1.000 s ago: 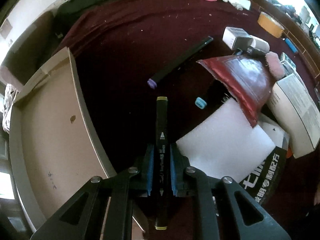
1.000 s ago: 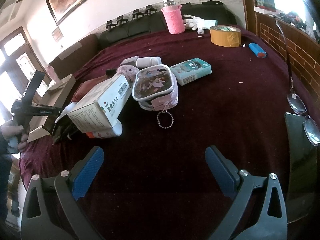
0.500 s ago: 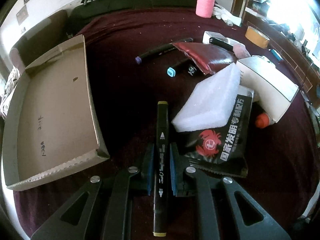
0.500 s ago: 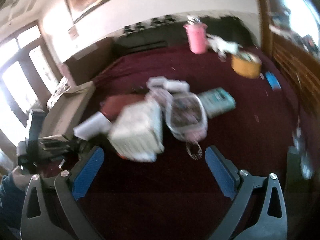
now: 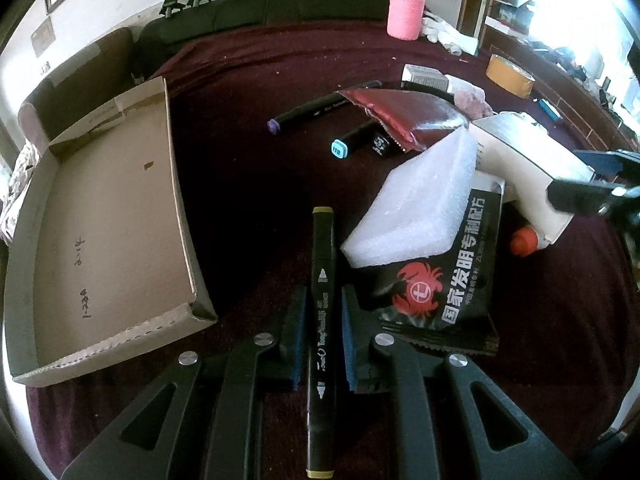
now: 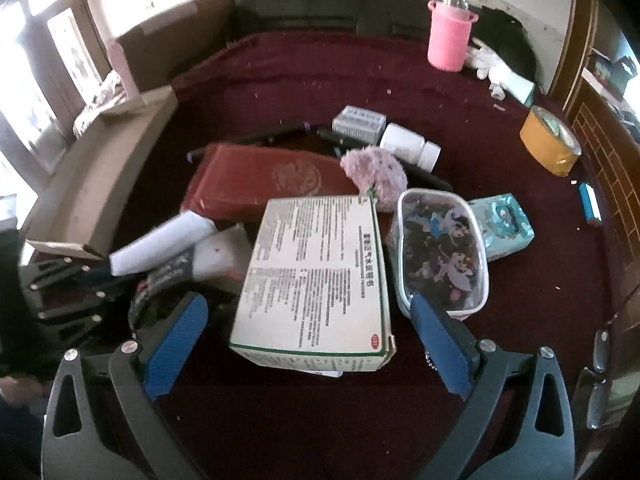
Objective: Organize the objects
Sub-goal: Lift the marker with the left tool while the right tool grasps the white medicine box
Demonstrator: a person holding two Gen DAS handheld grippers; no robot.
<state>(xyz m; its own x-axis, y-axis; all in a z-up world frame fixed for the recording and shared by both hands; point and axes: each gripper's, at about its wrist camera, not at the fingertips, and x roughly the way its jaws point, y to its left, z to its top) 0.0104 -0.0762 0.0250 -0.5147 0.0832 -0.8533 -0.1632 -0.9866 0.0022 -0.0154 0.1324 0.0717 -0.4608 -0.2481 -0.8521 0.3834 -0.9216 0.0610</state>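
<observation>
We see daylight pouring in from a window (image 5: 576,20) at the upper right of the left wrist view, blown out to white. Around the cardboard box (image 5: 108,216), the dark red cloth (image 5: 248,168) beside its right wall sinks into deep shadow. In the right wrist view, glare burns through the doors (image 6: 40,80) left of the box, and the box itself looks soft and smeared. Both views bend strongly at the edges, with black vignetted corners.

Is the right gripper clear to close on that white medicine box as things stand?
Probably yes. The right gripper is open with its pads either side of the white medicine box, nothing on top; the clear pencil case crowds one pad.
</observation>
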